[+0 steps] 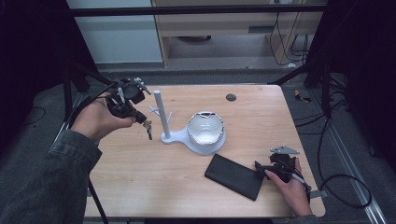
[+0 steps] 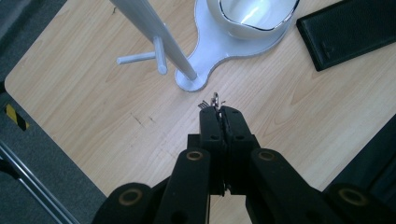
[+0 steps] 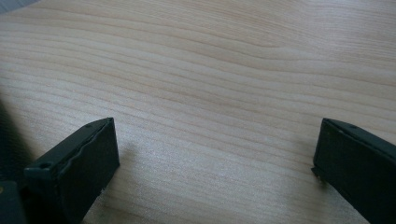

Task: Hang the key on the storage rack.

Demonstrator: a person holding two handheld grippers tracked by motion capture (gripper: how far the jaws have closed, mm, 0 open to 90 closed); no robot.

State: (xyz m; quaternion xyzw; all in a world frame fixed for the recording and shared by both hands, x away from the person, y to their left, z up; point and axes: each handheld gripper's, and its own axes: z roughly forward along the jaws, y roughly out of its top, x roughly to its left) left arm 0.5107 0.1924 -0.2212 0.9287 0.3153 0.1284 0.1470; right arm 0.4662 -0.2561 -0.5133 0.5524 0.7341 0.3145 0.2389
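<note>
We find the left gripper fingers clamped on hanging keys, just beside the white peg stand; right gripper fingers spread, empty.

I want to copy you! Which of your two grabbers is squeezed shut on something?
The left gripper, raised beside the white stand: its jaws pinch a small bunch of keys. The right gripper rests open near the black case.

1. A light wooden table with rounded corners stands on grey floor.
2. A white stand, with an upright post and short pegs, sits near the middle.
3. Its flat base carries a white bowl.
4. A flat black case lies nearer the front edge, apart from the stand.
</note>
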